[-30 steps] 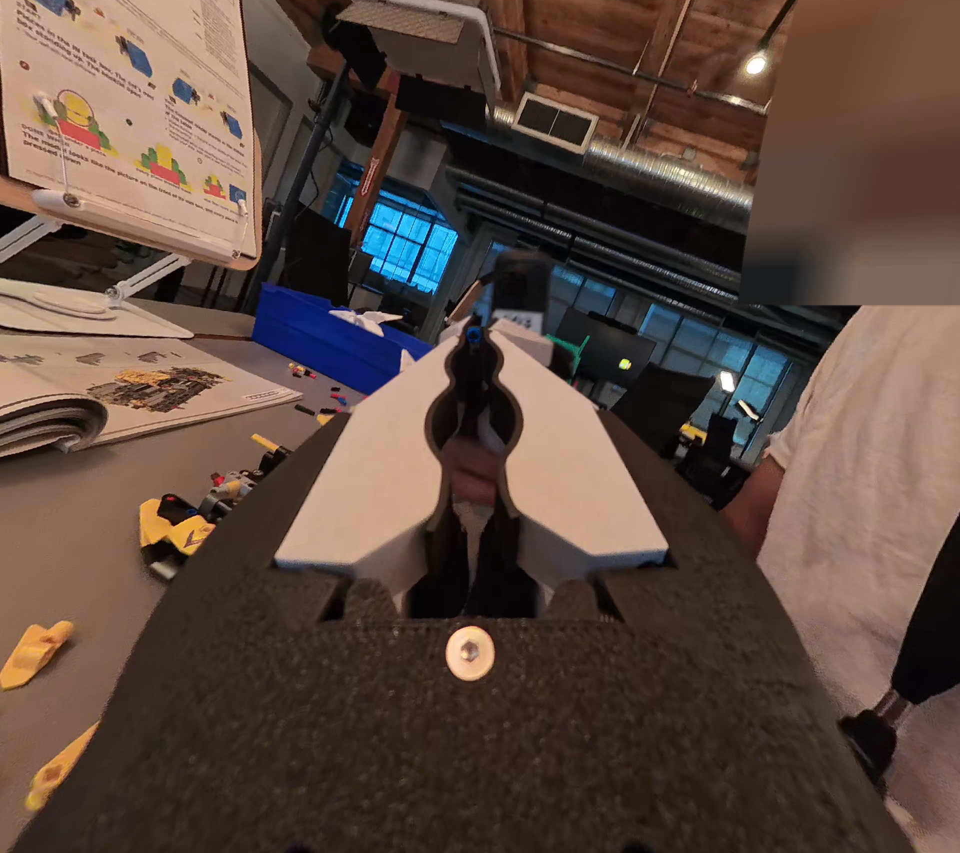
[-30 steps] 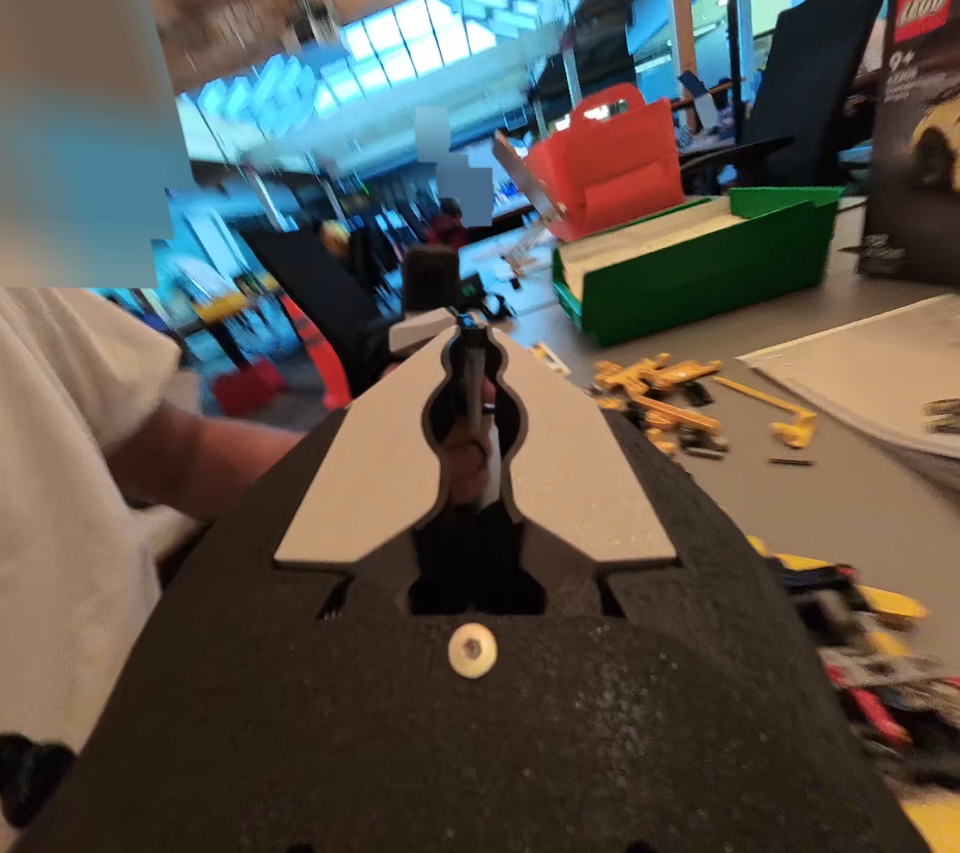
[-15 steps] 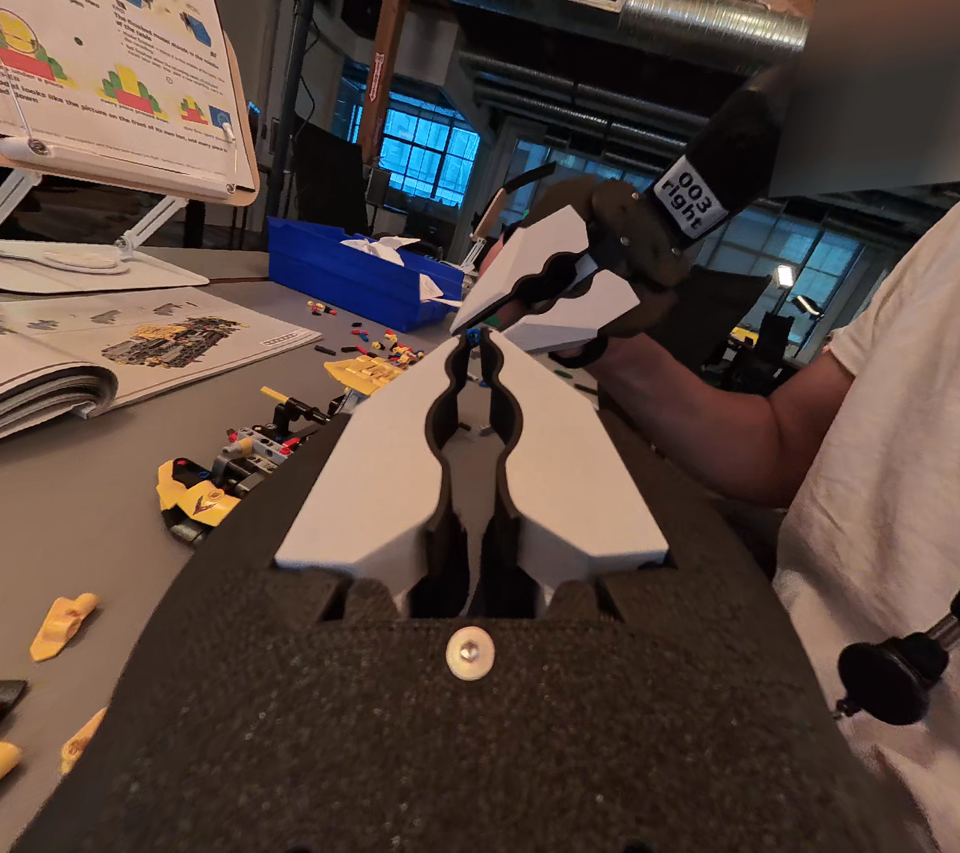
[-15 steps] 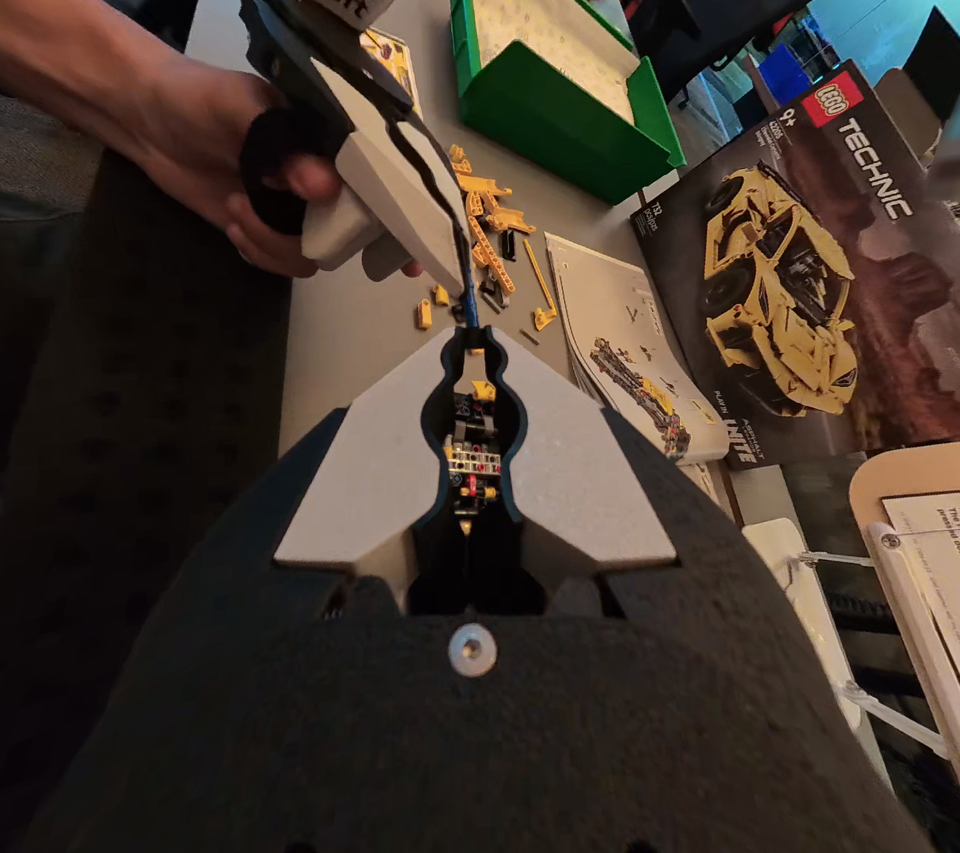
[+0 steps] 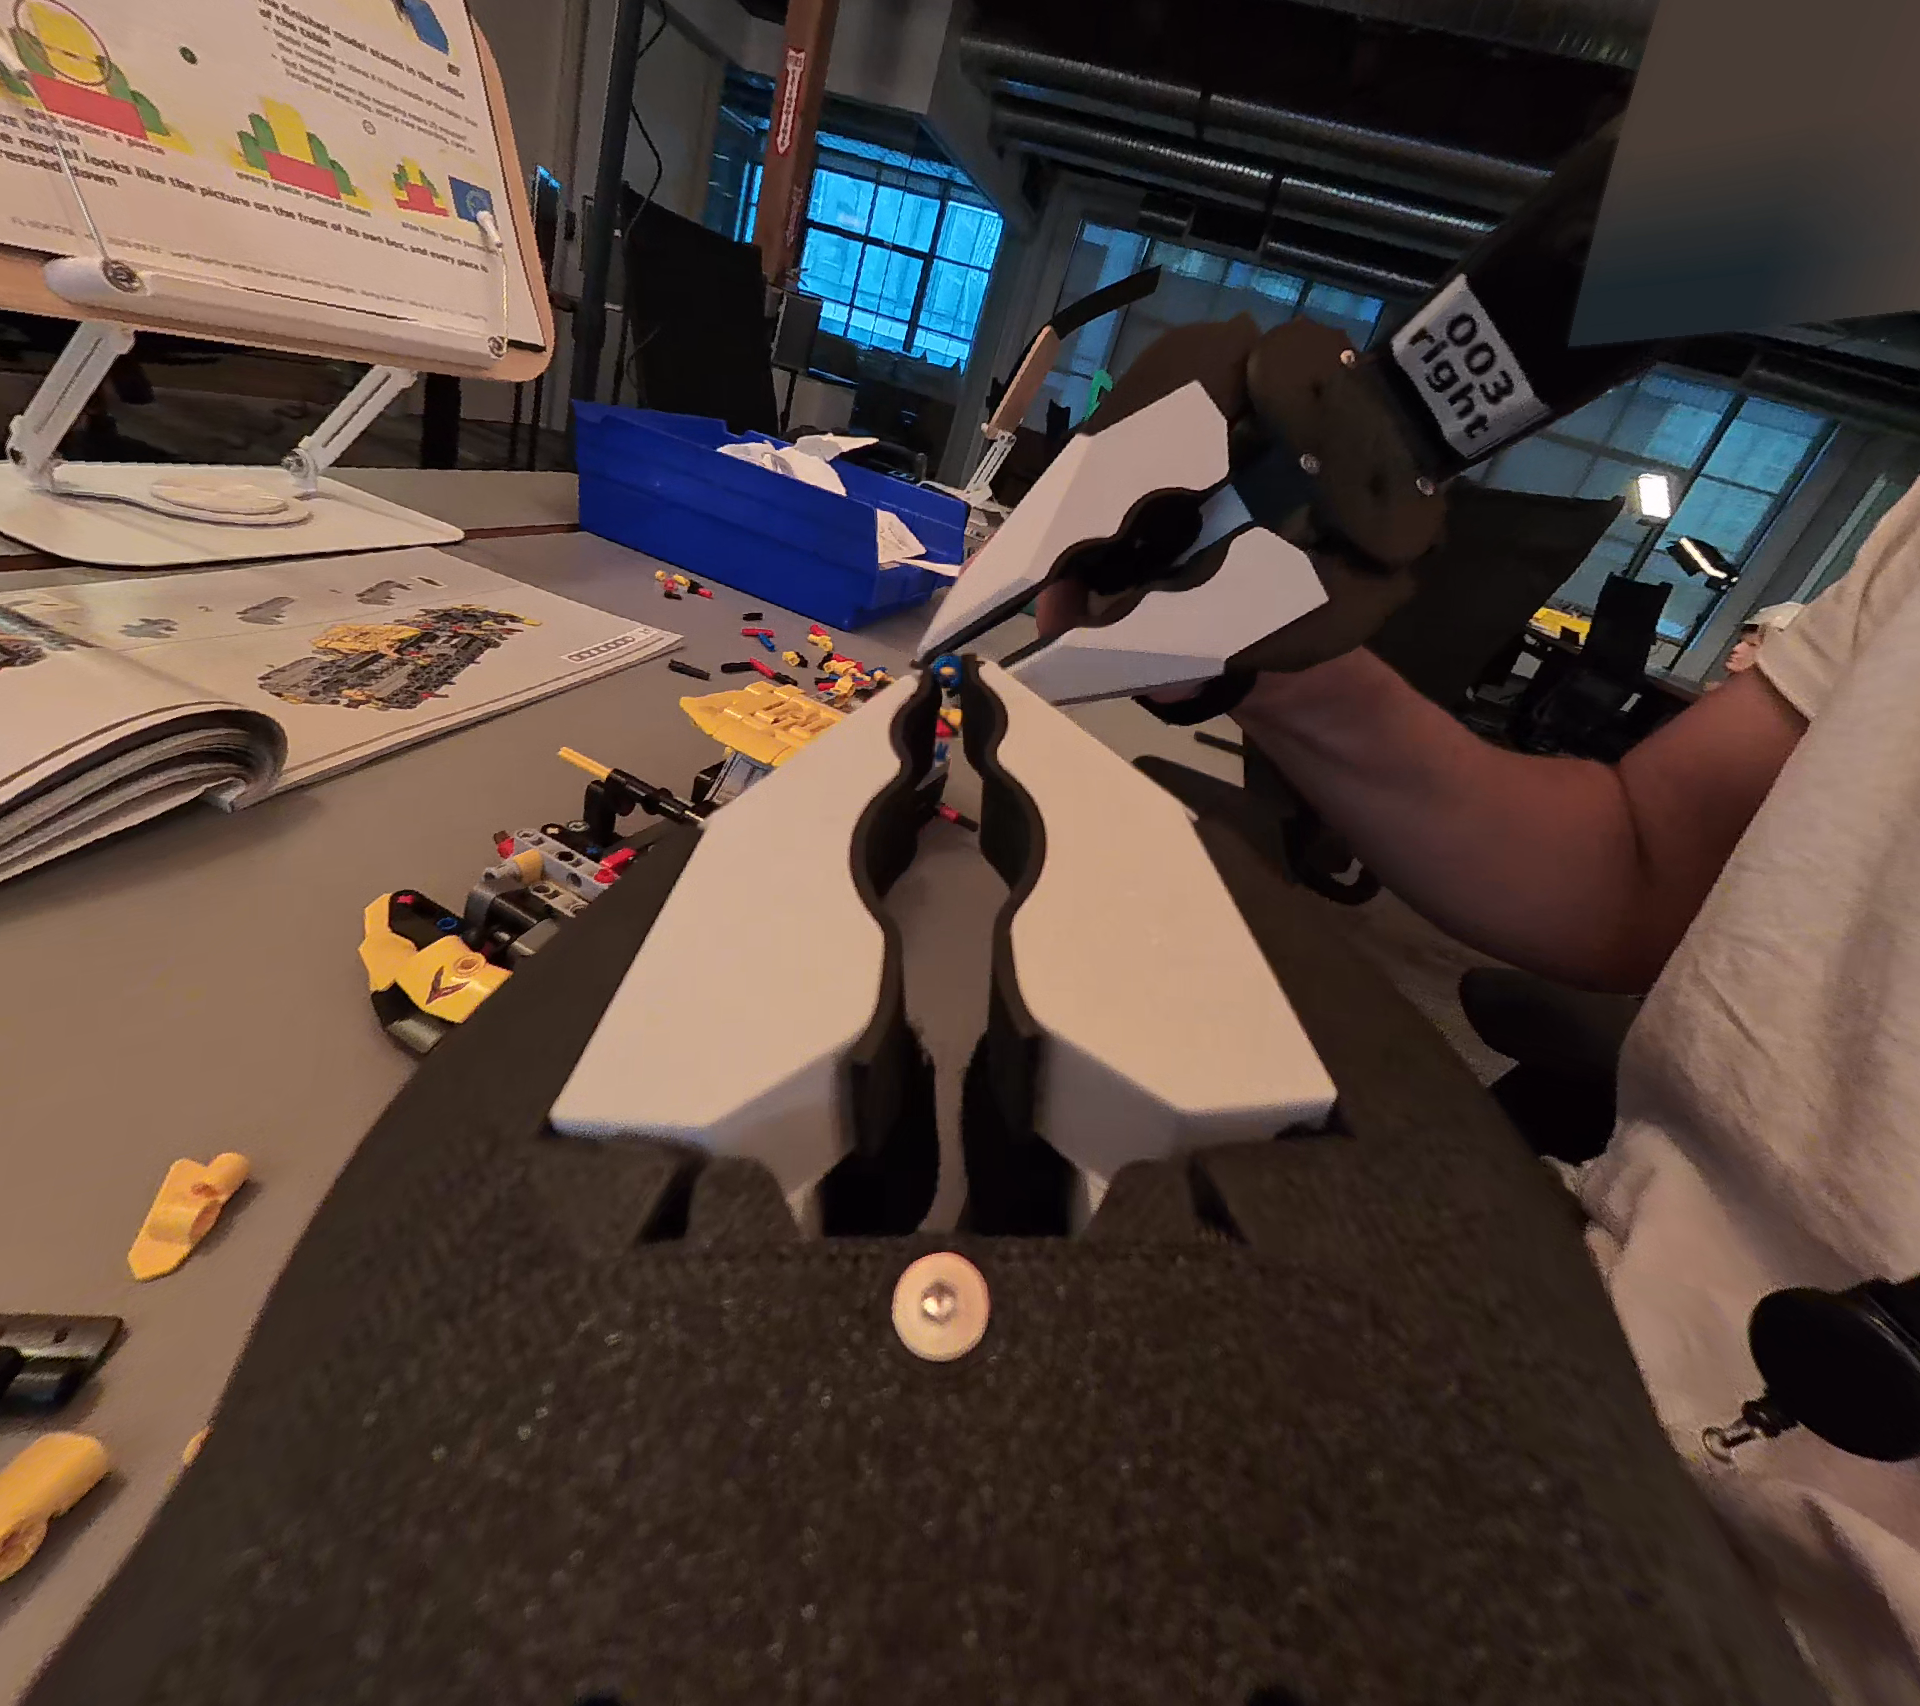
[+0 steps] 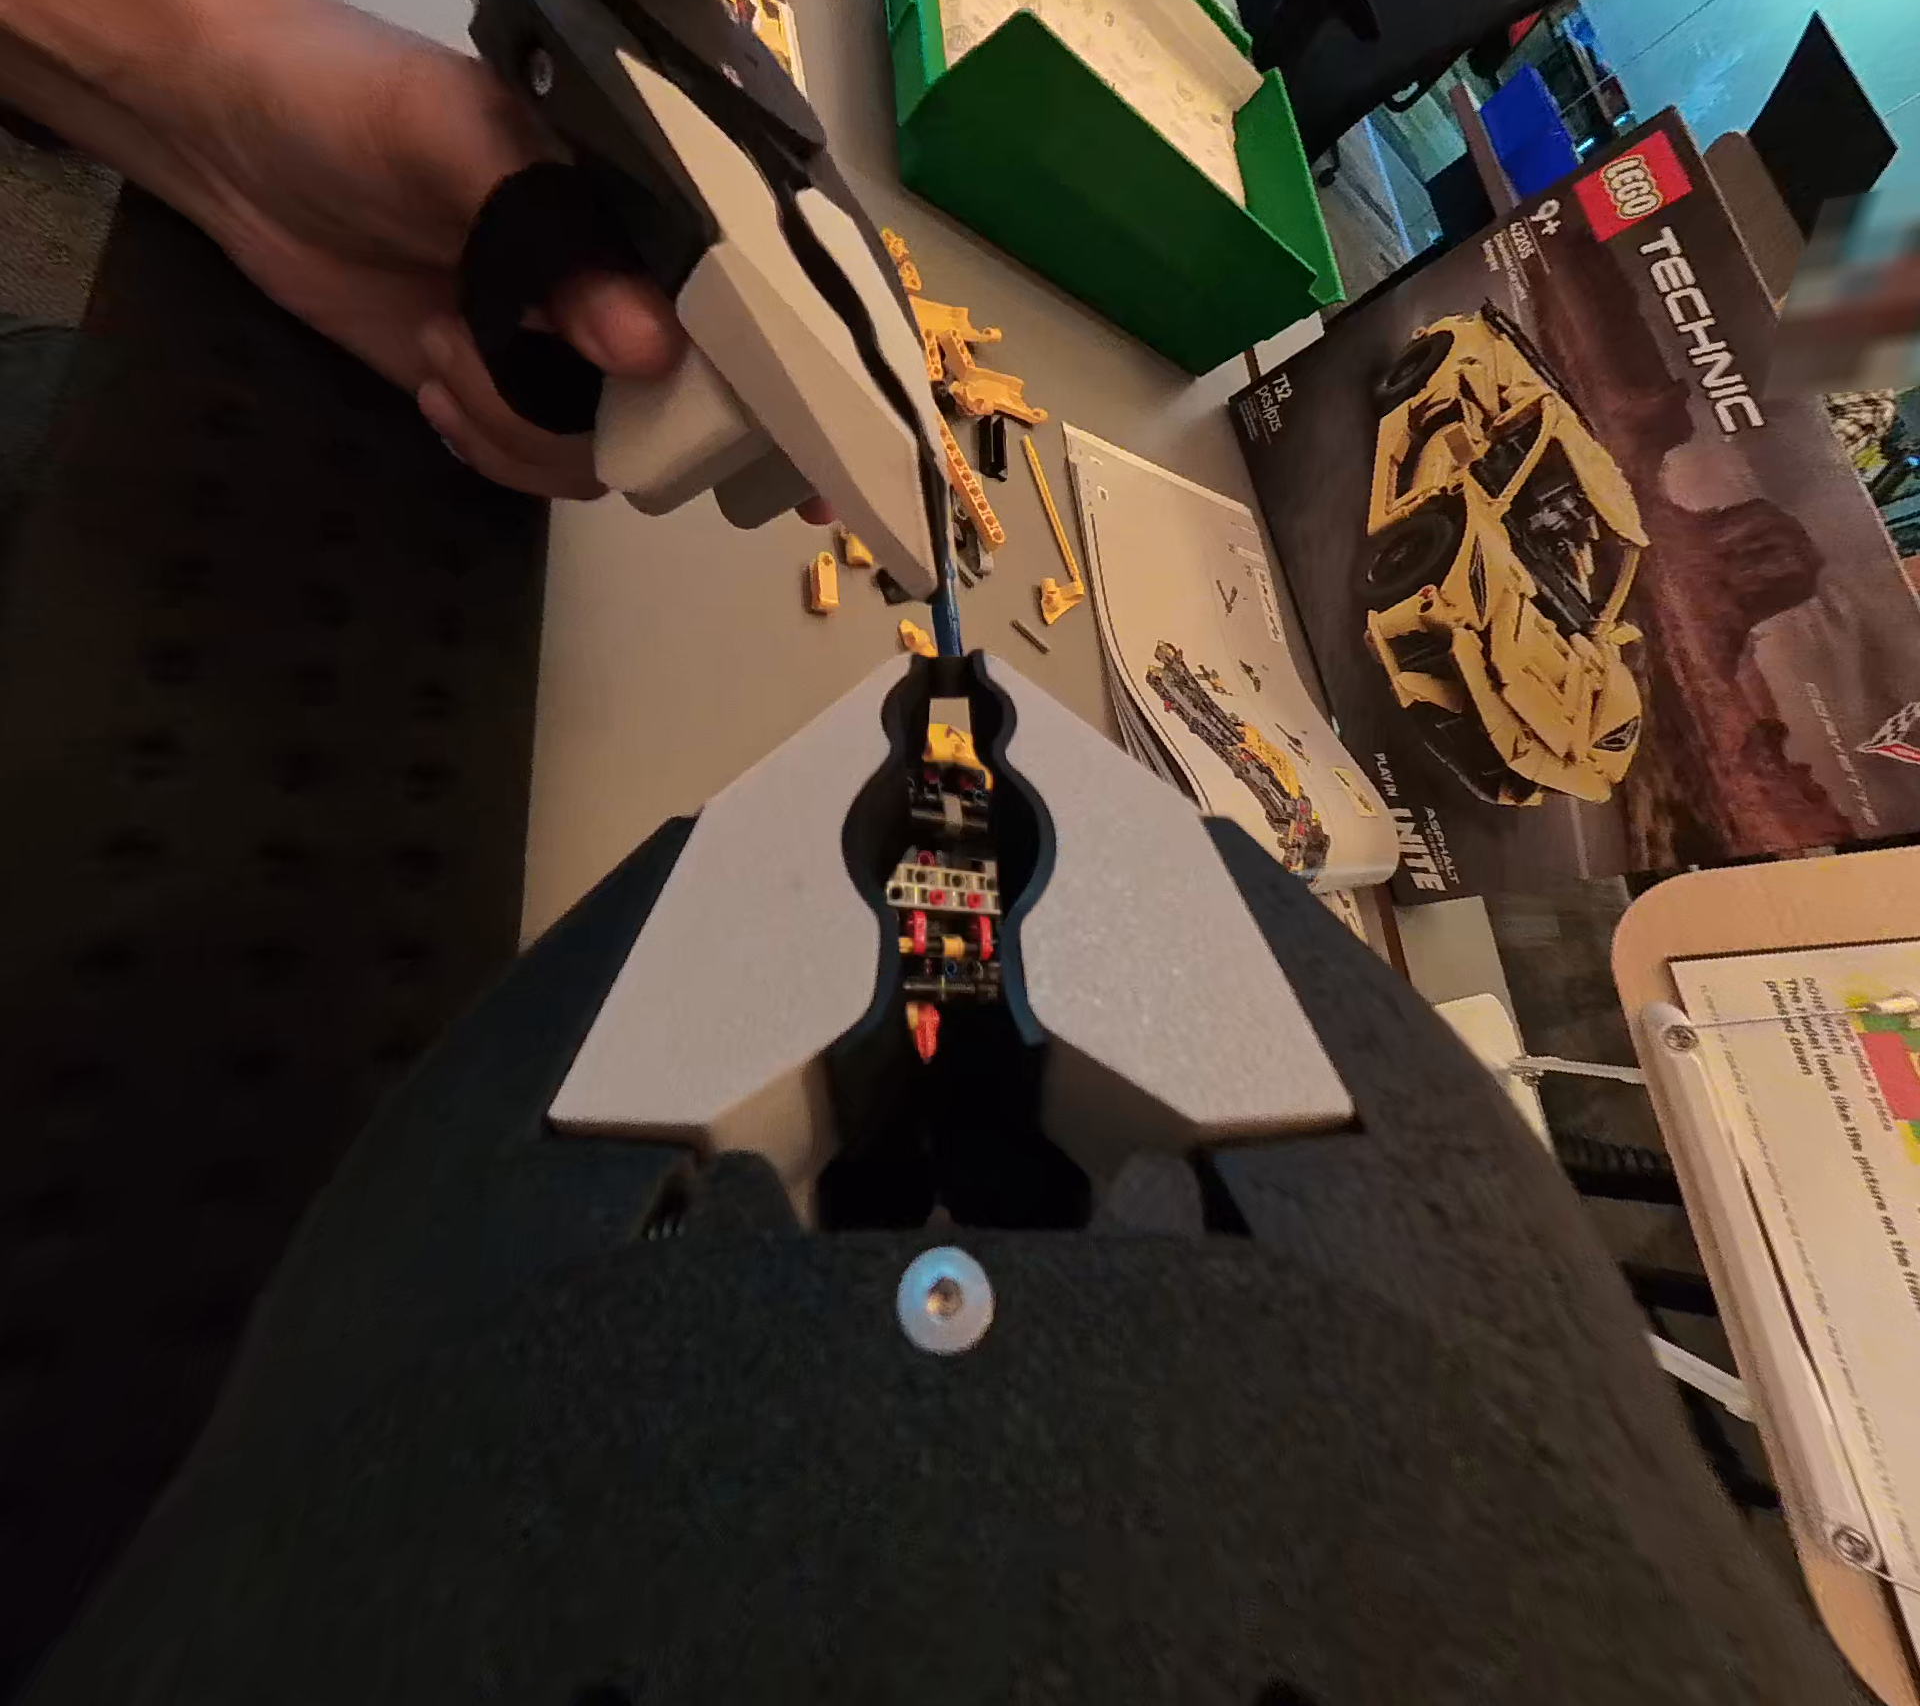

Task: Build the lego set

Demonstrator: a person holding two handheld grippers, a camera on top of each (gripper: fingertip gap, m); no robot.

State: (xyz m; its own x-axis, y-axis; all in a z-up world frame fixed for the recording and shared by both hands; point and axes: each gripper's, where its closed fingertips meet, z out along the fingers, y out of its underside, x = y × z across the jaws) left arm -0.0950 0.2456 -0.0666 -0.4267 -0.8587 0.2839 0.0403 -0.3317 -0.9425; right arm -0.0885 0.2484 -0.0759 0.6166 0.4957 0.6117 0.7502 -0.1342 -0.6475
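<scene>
My left gripper (image 5: 945,671) is shut on a thin blue pin (image 5: 945,669), held above the table. My right gripper (image 6: 948,682) meets it tip to tip. In the right wrist view the blue pin (image 6: 943,622) sticks out of the left gripper (image 6: 914,586) and its end reaches a small black piece (image 6: 948,675) pinched between my right fingertips. In the left wrist view the right gripper (image 5: 966,664) comes in from the upper right, jaws nearly closed. The partly built grey, black and yellow model (image 5: 520,898) lies on the table, and also shows between my right fingers (image 6: 945,887).
An open instruction booklet (image 5: 312,669) lies left, with a blue bin (image 5: 748,513) and a sheet on a stand (image 5: 260,98) behind. Loose yellow parts (image 5: 187,1215) lie near. The right wrist view shows a green bin (image 6: 1091,222), the set's box (image 6: 1558,513) and yellow parts (image 6: 966,368). My two grippers' fingertips are within a few centimetres of each other.
Both views swung down from the ceiling and room to the table. The grippers stayed tip to tip on the blue pin. Since half a second ago, barely any movement.
</scene>
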